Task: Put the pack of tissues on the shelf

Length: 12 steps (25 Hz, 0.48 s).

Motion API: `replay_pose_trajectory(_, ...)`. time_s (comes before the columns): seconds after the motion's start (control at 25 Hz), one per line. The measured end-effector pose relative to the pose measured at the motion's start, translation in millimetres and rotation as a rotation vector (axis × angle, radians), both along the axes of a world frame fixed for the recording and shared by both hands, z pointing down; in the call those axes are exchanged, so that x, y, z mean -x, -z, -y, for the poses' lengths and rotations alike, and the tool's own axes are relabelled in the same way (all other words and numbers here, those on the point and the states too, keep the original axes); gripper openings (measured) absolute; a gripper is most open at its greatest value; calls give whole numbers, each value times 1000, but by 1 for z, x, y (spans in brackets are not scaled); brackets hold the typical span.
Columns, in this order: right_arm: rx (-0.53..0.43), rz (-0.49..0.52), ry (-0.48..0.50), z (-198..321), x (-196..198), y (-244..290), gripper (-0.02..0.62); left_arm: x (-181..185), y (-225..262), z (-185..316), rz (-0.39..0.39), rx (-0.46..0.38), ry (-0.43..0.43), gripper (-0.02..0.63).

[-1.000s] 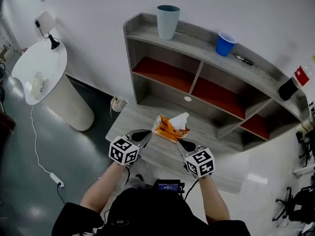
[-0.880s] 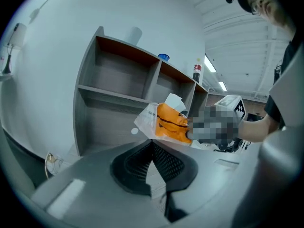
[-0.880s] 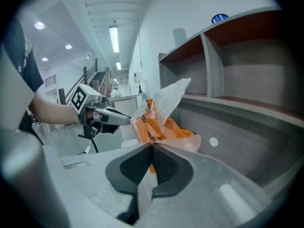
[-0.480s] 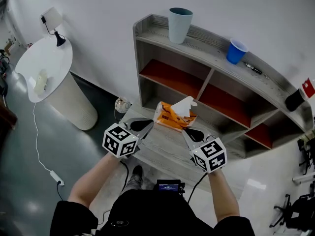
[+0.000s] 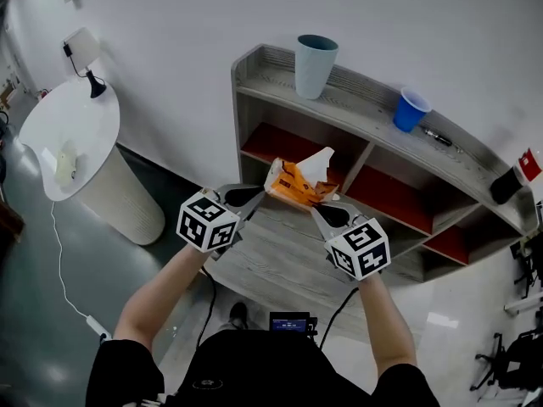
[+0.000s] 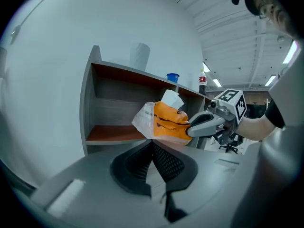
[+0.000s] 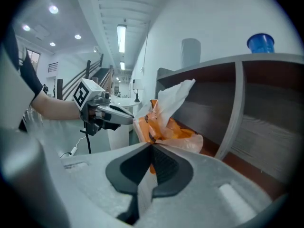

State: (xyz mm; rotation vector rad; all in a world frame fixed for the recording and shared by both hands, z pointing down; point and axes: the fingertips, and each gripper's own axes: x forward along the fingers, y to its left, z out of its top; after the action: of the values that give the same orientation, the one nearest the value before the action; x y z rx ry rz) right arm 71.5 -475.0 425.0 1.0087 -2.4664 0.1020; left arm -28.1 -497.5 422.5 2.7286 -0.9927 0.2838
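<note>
**Tissue pack held in the air by both claws, in front of the shelf**

Head view: I have my left gripper [image 5: 259, 196] and right gripper [image 5: 326, 214] raised side by side, their tips converging on the pack of tissues [image 5: 297, 182]. The orange pack has a white tissue sticking up from it. It hangs between the two claws in front of the grey shelf [image 5: 365, 100], level with the red-floored compartments and resting on no board. A grey cup [image 5: 316, 54] and a blue cup [image 5: 411, 108] stand on the shelf top. A round white table [image 5: 72, 125] sits off to the left.

Left gripper view: my left jaws are pressed together, with the clear edge of the pack's wrapper pinched at their tip. The orange body of the pack sits just beyond, and the right gripper is clamped on its far side. The shelf's end compartment stands open behind it.

Right gripper view: my right jaws are closed on the wrapper too, and the pack and its white tissue rise straight above the tip. The left gripper holds the opposite end. The shelf's compartments are near, to the right.
</note>
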Motion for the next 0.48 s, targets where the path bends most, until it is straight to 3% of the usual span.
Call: replay_pose_trajectory(0.48, 9, 19, -124, 65, 0, 5, 6, 0, 3, 69, -2, 2, -37, 2)
